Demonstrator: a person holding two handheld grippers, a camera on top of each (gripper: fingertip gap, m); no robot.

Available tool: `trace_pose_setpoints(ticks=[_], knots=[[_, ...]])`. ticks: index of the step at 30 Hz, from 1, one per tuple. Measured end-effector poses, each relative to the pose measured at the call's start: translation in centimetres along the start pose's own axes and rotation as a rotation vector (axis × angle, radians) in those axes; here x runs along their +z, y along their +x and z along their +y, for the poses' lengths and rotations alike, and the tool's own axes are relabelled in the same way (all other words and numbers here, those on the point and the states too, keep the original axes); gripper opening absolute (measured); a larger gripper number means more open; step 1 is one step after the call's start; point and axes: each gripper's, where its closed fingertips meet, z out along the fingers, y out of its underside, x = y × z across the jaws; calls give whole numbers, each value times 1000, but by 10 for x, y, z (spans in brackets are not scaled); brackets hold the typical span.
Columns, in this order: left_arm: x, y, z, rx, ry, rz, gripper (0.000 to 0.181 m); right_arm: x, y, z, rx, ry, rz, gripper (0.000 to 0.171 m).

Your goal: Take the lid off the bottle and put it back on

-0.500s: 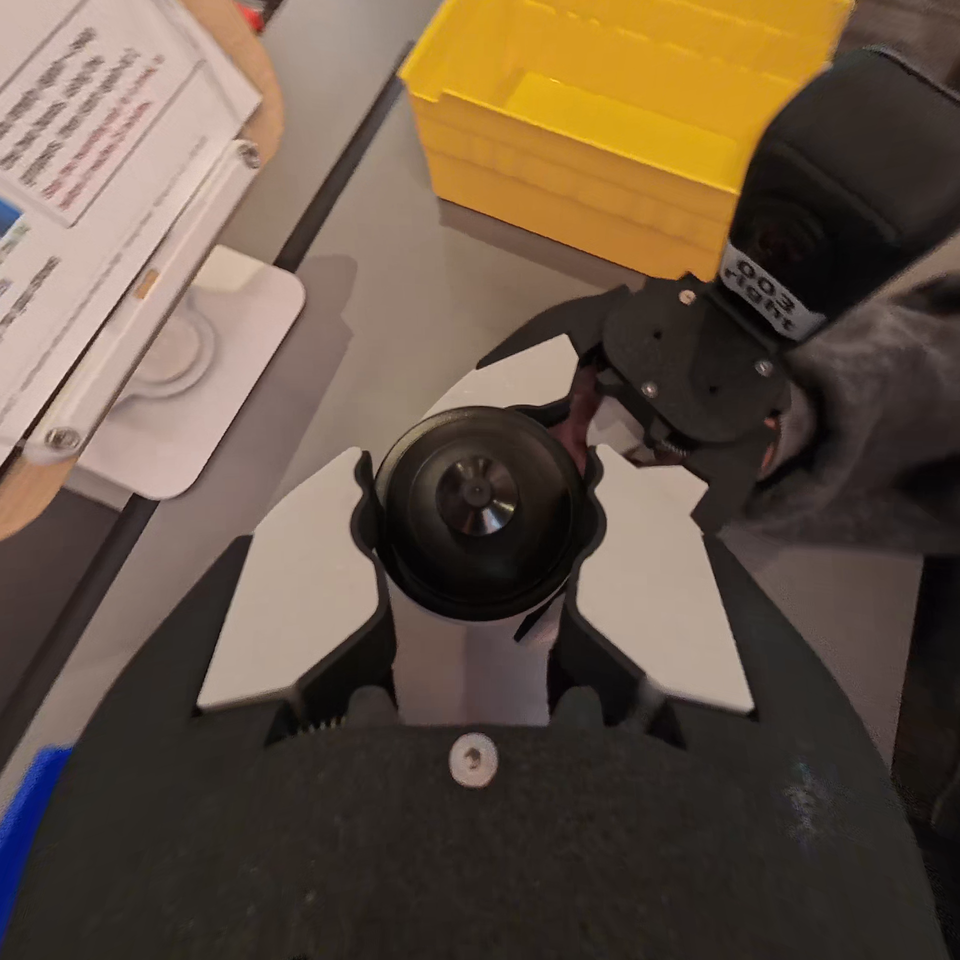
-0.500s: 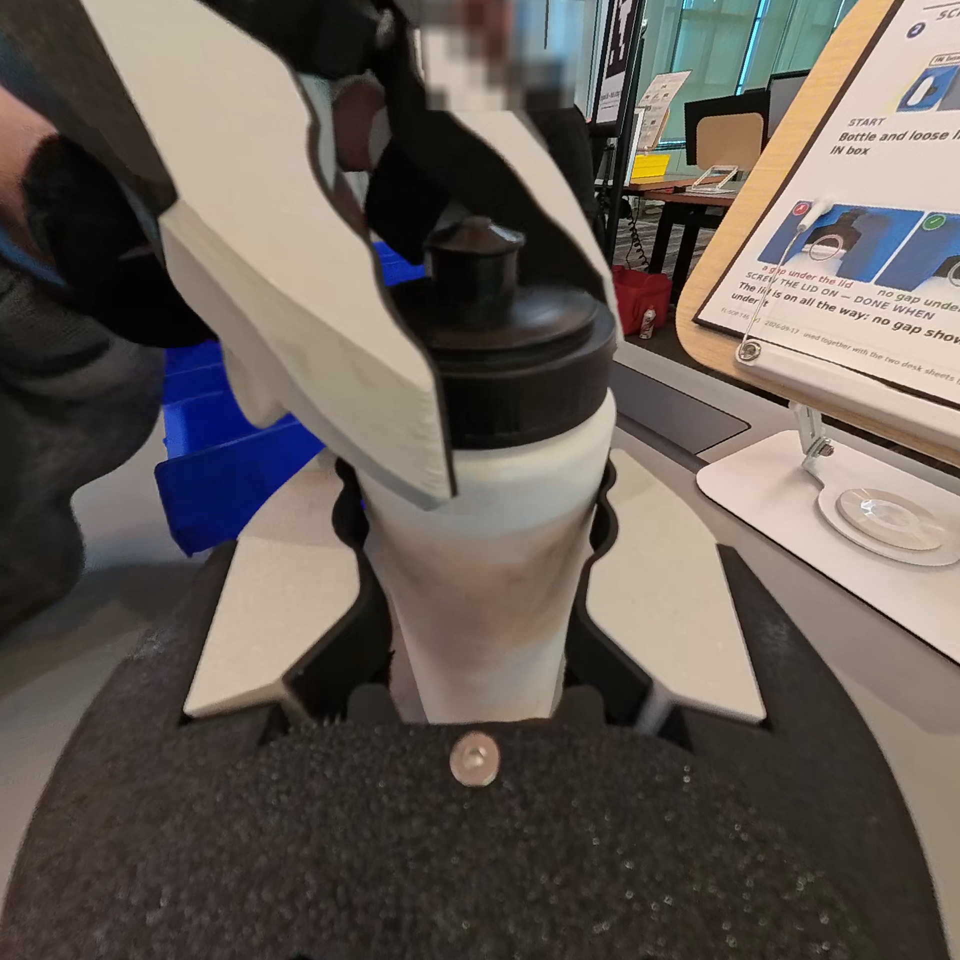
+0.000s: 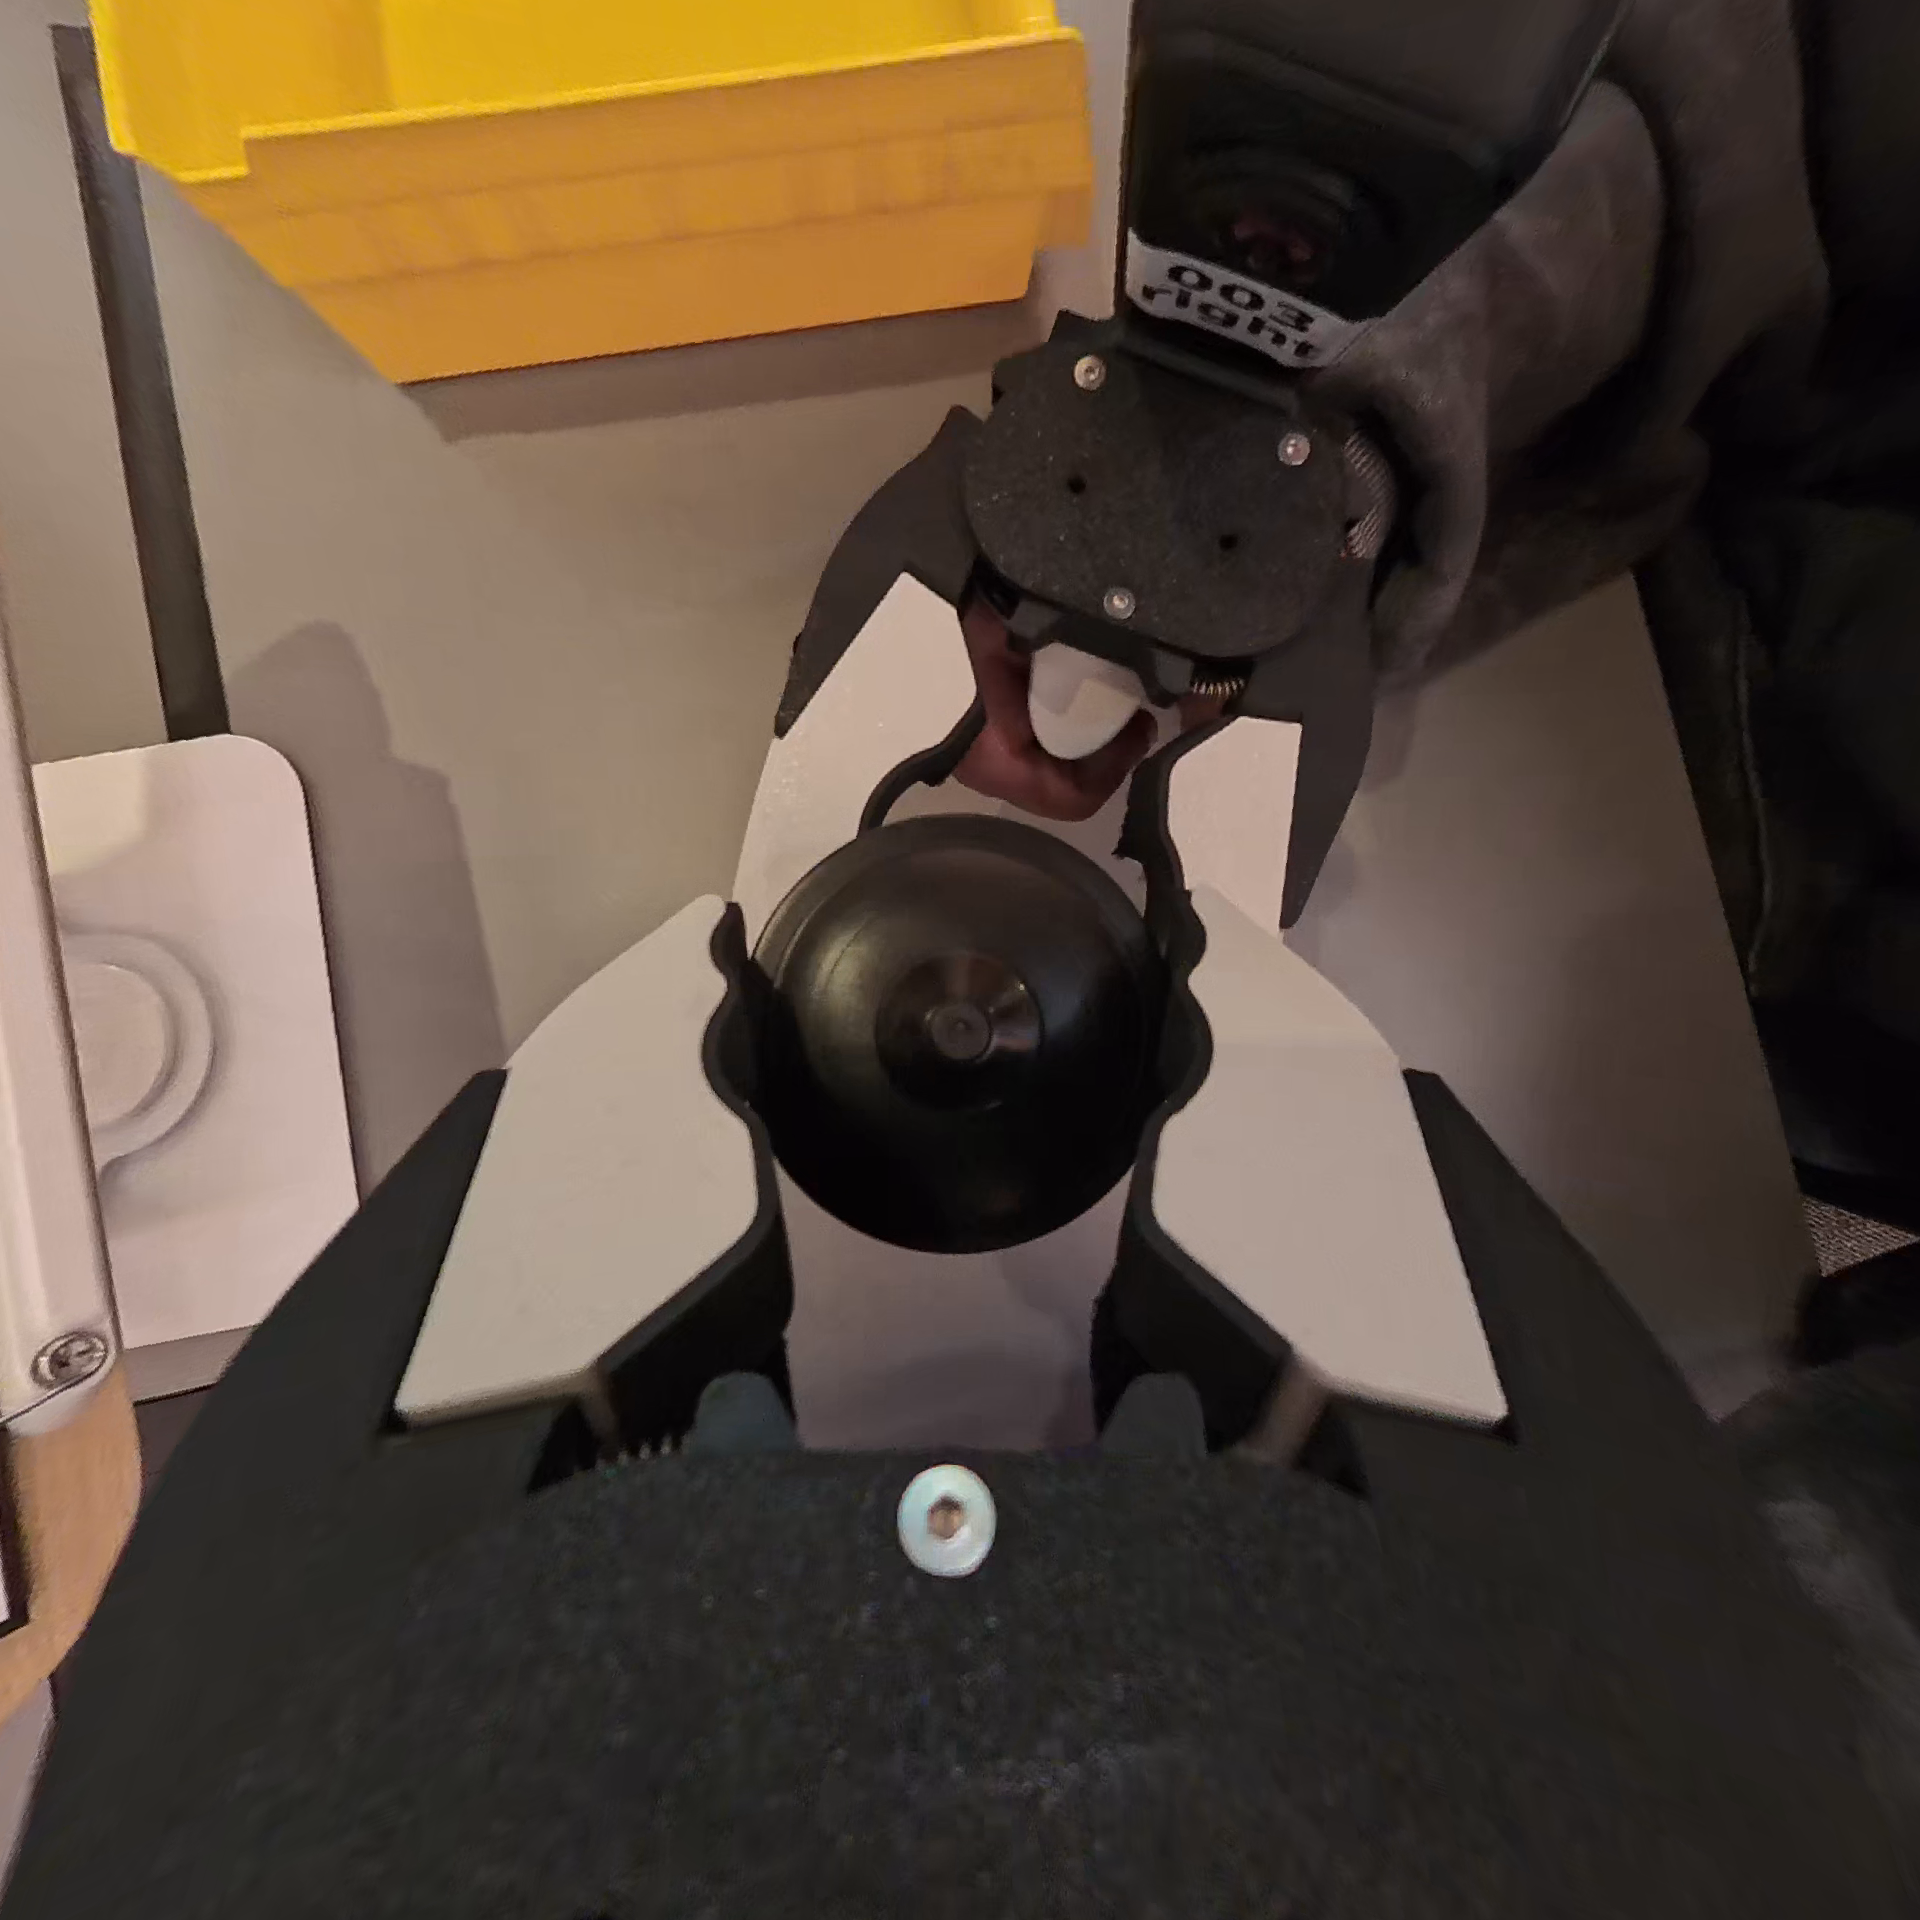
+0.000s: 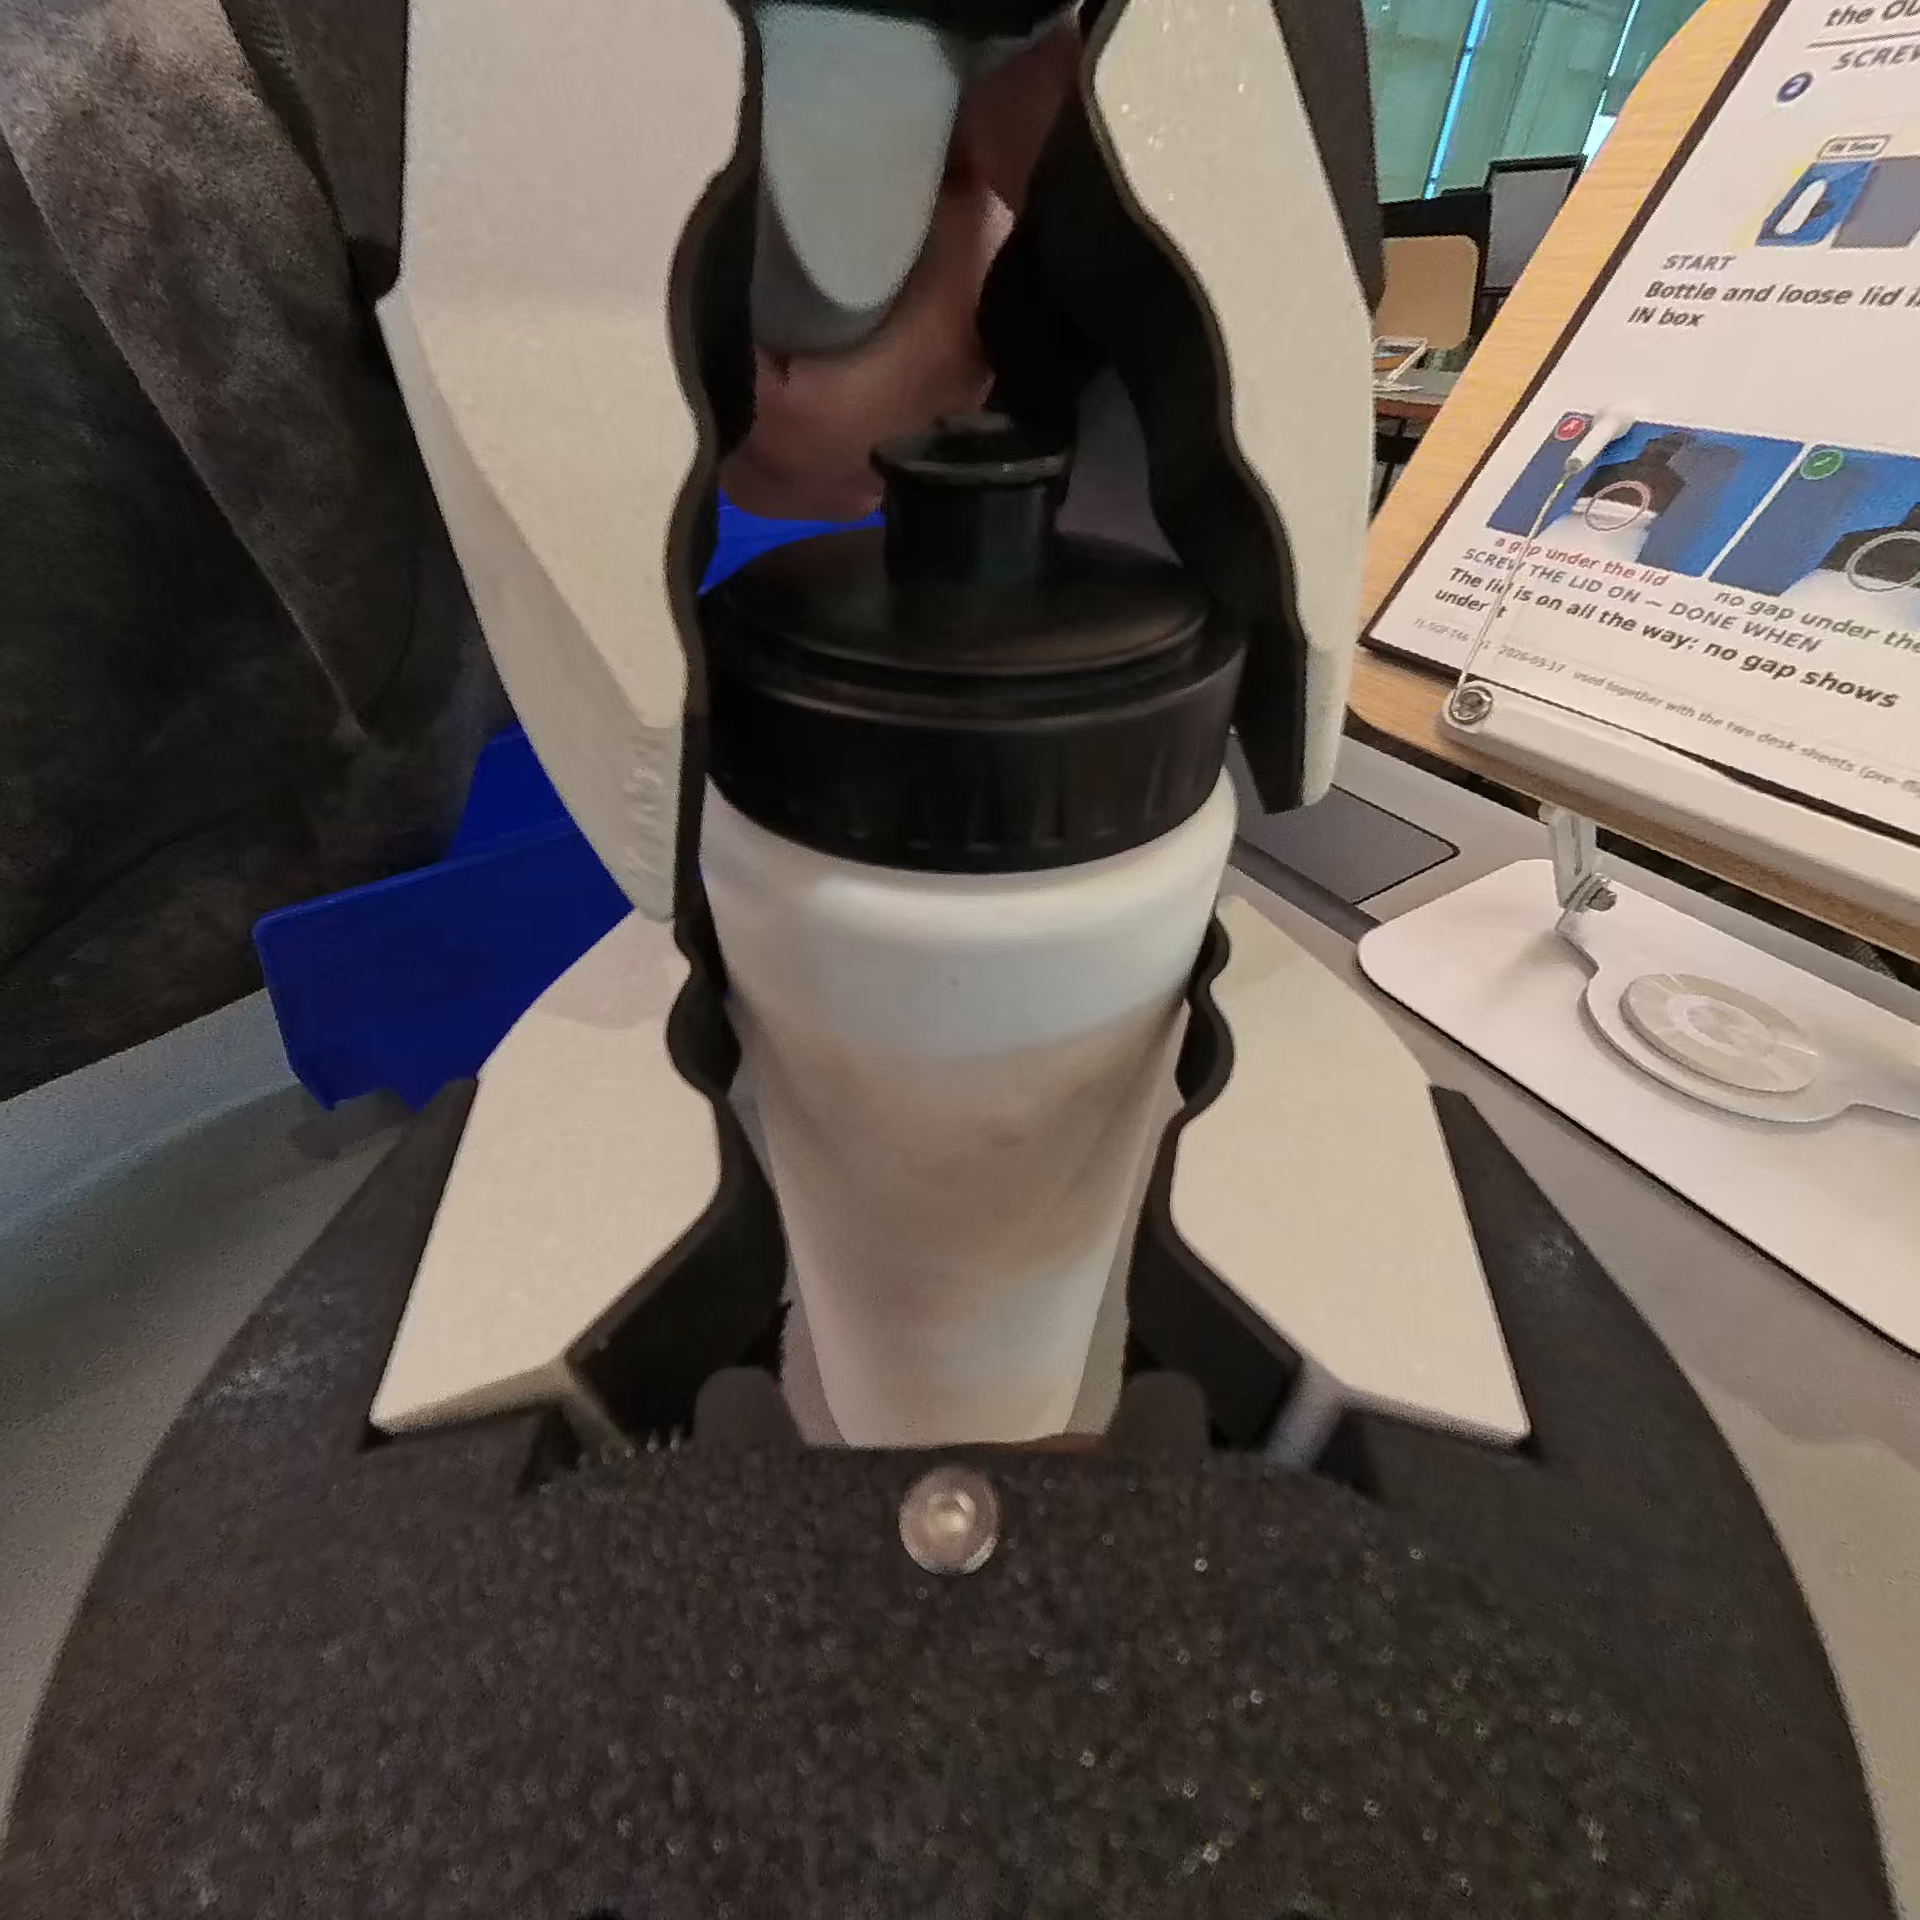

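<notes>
My left gripper [image 3: 956, 1049] has its fingers closed around the black lid [image 3: 951, 1029], seated on the one white bottle [image 4: 966, 1039]; my right gripper [image 4: 951, 1049] clamps its body upright over the counter [image 3: 582, 582]. Only the left view shows one yellow bin [image 3: 644, 197]; only the right, one blue bin [image 4: 436, 935].

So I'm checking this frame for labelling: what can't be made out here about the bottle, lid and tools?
- Bottle base: right wrist view, hidden behind the right tool.
- Bottle body: left wrist view, covered by the lid seen from above.
- Lid's far side and threads: right wrist view, hidden by the lid itself.
- Whether the left tool presses on the lid: contact sits in black shadow.
</notes>
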Motion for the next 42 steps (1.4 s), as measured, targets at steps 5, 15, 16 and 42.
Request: trace_pose_setpoints(ticks=[5, 15, 16, 42], knots=[[-1, -2, -4, -101, 69, -63, 76, 2, -1, 0, 0, 1, -20, 85], [-28, -26, -11, -725, 432, -574, 89, -5, -3, 2, 0, -56, -35, 85], [-24, -21, -15, -749, 461, -553, 84, -7, -3, 3, 5, -74, -44, 85], [-26, -8, -2, -582, 407, -308, 59, 0, -10, 2, -13, -39, -144, 84]])
